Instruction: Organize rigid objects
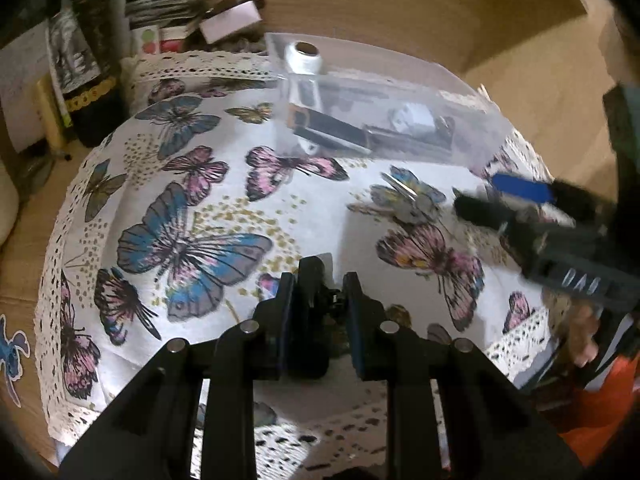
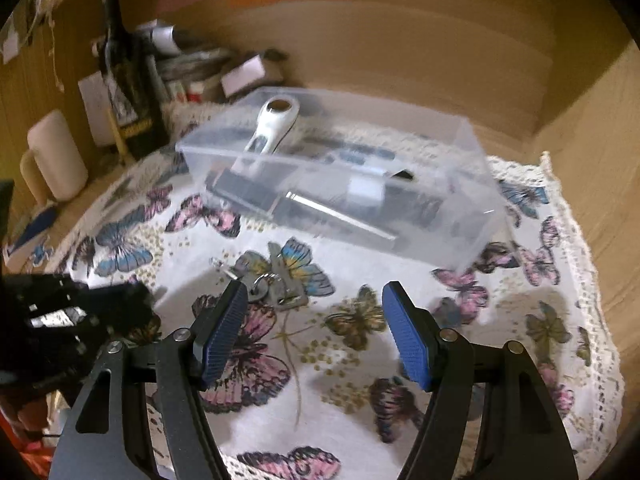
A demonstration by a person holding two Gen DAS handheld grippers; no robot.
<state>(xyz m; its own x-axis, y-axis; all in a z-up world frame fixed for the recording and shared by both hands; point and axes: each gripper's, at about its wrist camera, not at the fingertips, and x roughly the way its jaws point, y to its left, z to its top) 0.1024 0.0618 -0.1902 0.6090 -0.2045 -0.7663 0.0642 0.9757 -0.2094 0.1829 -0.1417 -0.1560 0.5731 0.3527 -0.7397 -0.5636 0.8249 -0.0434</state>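
Note:
A clear plastic box (image 2: 460, 216) stands at the back of the butterfly cloth and holds a white-handled tool (image 2: 276, 120) and several dark items; it also shows in the left wrist view (image 1: 472, 120). A bunch of keys (image 2: 276, 284) lies on the cloth in front of it, seen too in the left wrist view (image 1: 404, 196). My left gripper (image 1: 318, 292) is shut on a small black object (image 1: 310, 280), low over the cloth. My right gripper (image 2: 312, 312) is open and empty, just short of the keys; it shows in the left wrist view (image 1: 500, 200).
The butterfly cloth (image 1: 200, 220) with a lace edge covers a wooden table. A dark bottle (image 2: 128, 92), a white mug (image 2: 56, 156), papers and small boxes (image 2: 244, 72) crowd the back left. A wooden wall (image 2: 400, 40) stands behind the box.

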